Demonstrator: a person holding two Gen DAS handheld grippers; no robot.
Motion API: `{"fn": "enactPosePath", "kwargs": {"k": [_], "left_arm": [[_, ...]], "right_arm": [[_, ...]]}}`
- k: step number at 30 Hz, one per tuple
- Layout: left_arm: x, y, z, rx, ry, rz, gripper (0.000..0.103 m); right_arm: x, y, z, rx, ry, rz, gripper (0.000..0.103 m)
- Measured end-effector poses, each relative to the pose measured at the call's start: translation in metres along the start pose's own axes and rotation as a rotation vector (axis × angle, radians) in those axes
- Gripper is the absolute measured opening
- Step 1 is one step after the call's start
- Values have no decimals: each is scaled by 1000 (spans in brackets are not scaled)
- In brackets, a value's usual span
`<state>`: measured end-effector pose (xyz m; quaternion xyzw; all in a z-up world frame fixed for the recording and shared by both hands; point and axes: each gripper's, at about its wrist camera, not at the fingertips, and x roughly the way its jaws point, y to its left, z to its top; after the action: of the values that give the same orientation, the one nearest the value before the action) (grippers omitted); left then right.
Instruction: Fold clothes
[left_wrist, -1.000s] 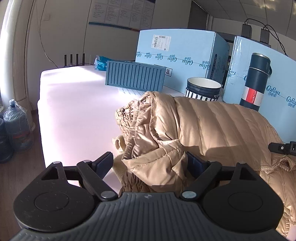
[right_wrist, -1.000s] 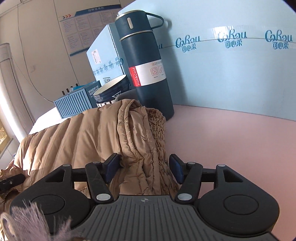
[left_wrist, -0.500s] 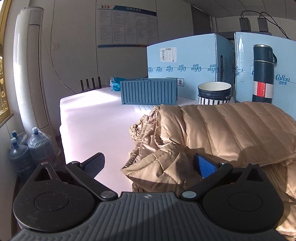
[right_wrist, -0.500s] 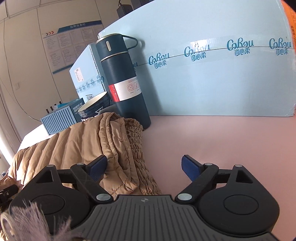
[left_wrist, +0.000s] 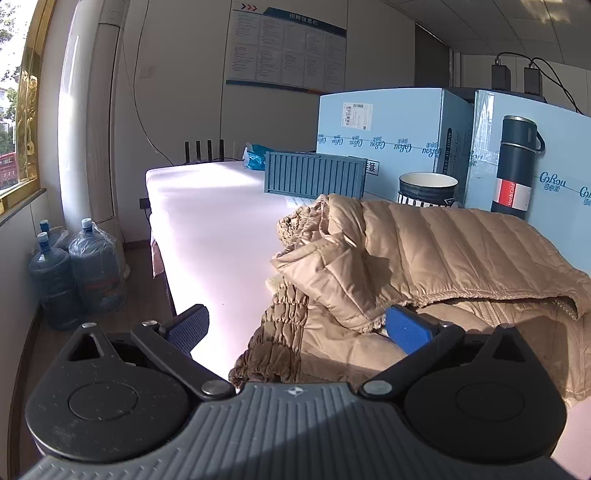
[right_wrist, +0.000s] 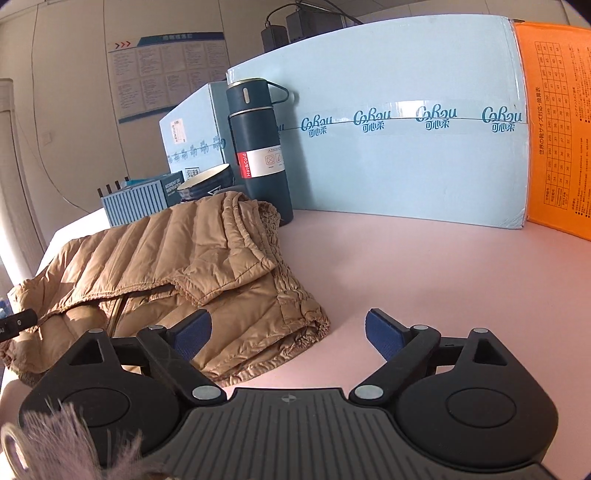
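A tan quilted down jacket (left_wrist: 424, 251) lies folded over on the pink table (left_wrist: 214, 229); it also shows in the right wrist view (right_wrist: 207, 258). My left gripper (left_wrist: 297, 326) is open, held just back from the jacket's left end, its right pad (left_wrist: 406, 328) under a loose fold edge. My right gripper (right_wrist: 288, 332) is open and empty at the jacket's right end, the elastic hem (right_wrist: 295, 314) lying between its fingers.
Behind the jacket stand a dark blue thermos (right_wrist: 258, 147), a striped bowl (left_wrist: 426, 186), a blue container-shaped box (left_wrist: 314, 173) and light blue cartons (right_wrist: 406, 147). An orange box (right_wrist: 554, 129) is at far right. Water bottles (left_wrist: 74, 269) stand on the floor at left.
Both grippers have opened, let go of the jacket's ends and drawn back. The jacket now rests folded on the table.
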<state>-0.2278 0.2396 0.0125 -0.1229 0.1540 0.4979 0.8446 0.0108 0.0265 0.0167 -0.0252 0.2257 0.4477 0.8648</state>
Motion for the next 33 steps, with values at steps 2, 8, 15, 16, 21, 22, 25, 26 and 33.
{"fn": "enactPosePath", "kwargs": {"k": [2, 8, 15, 16, 21, 22, 25, 26, 33], "left_arm": [[-10, -7, -3, 4, -7, -6, 103], [-39, -29, -11, 16, -28, -11, 103], [-55, -56, -24, 51, -41, 11, 103], [-56, -60, -25, 56, -41, 18, 103], [-63, -75, -32, 78, -48, 48, 103], [-63, -75, -32, 77, -55, 55, 103], [-67, -75, -31, 60, -51, 55, 103], [-67, -76, -33, 62, -54, 58, 103], [-70, -80, -37, 89, -74, 69, 103]], "right_arm": [[-12, 8, -5, -43, -18, 9, 100], [-30, 27, -11, -149, -51, 23, 102], [-37, 35, -15, -187, -61, 29, 103], [-37, 34, -15, -179, -62, 28, 103], [-39, 27, -14, -140, -72, 19, 103], [-39, 27, -14, -135, -73, 20, 103], [-39, 26, -14, -131, -69, 20, 103], [-38, 26, -14, -130, -68, 20, 103], [-39, 27, -14, -132, -64, 15, 103]]}}
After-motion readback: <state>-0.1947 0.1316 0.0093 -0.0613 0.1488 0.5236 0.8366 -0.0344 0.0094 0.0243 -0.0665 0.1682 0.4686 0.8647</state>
